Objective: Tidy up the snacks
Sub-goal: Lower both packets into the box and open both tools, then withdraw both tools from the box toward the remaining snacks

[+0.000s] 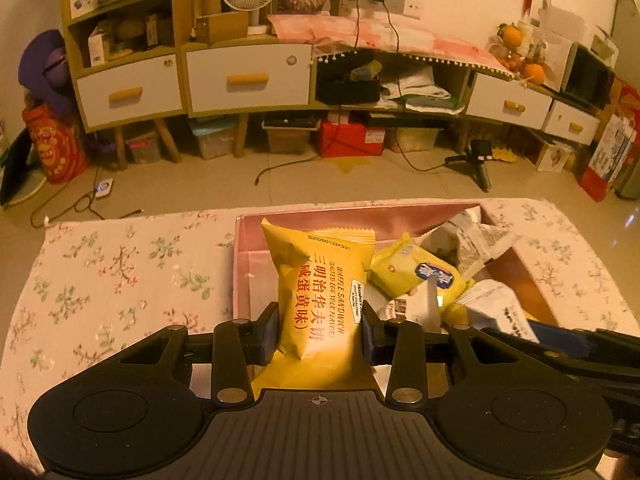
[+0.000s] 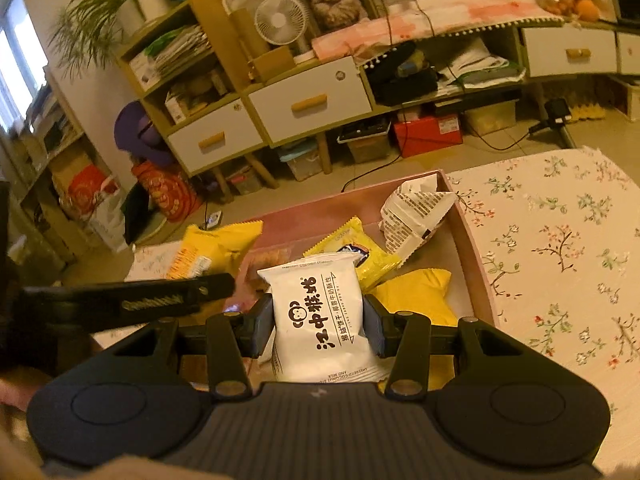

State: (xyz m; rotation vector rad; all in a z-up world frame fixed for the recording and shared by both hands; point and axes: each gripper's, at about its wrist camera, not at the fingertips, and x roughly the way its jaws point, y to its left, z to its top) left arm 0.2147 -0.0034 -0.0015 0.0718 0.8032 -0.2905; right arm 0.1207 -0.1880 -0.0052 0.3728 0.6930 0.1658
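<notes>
My left gripper (image 1: 320, 336) is shut on a yellow waffle sandwich packet (image 1: 320, 280) and holds it over the left part of a pink box (image 1: 248, 264). My right gripper (image 2: 318, 324) is shut on a white biscuit packet (image 2: 320, 312) above the same pink box (image 2: 472, 248). Inside the box lie yellow packets (image 1: 416, 272) (image 2: 420, 292) and white printed packets (image 1: 476, 240) (image 2: 416, 212). The yellow waffle packet also shows in the right wrist view (image 2: 216, 248), with the left gripper's arm (image 2: 120, 304) under it.
The box sits on a floral cloth (image 1: 120, 280) (image 2: 560, 260). Beyond it is tiled floor with cables (image 1: 280, 168), a tripod (image 1: 478, 160), and a long cabinet with white drawers (image 1: 248, 76) and storage bins beneath.
</notes>
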